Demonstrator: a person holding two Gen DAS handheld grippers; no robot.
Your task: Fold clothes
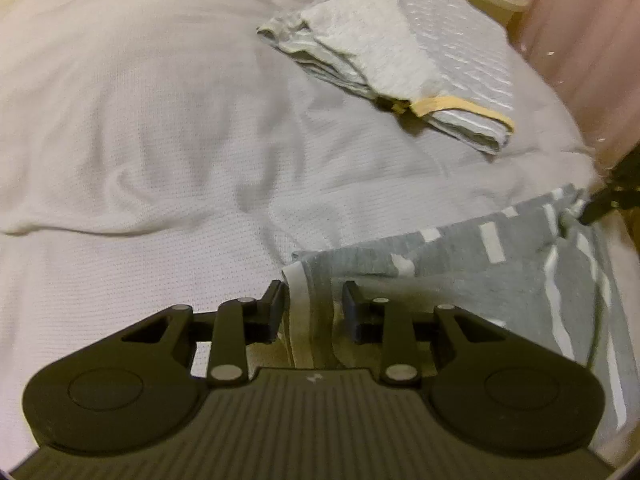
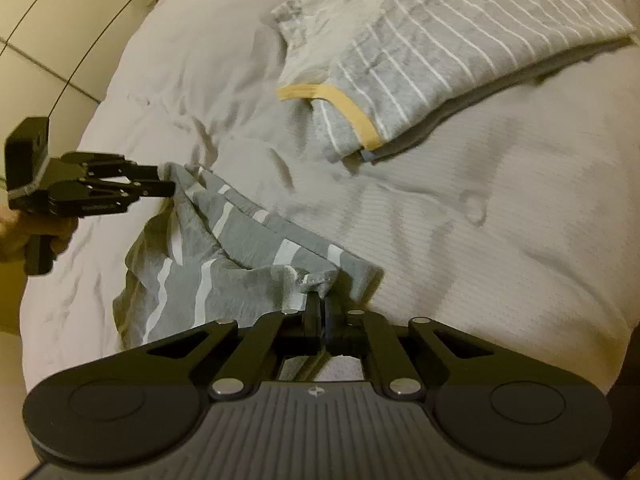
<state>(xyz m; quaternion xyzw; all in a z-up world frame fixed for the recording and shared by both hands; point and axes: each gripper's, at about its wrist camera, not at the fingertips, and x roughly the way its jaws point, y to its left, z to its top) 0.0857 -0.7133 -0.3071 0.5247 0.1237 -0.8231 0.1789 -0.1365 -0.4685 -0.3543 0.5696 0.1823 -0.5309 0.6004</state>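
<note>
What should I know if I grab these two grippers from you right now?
Left hand-held gripper: jaws part open around one edge of the grey patterned garment; whether it pinches is unclear.
Right hand-held gripper: shut on the garment's other edge.
The garment hangs rumpled between them on the white bedcover, not yet folded.
Done: a striped top with yellow trim lies folded farther back.
Left: spread the grey one flat, then fold it.

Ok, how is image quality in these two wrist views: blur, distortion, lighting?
Left wrist view: dim warm light, strong fisheye bend, folded shirt soft, bedsheet weave sharper near the left gripper. Right wrist view: same cast, grey garment fairly sharp, edges smeared, right gripper dark.
</note>
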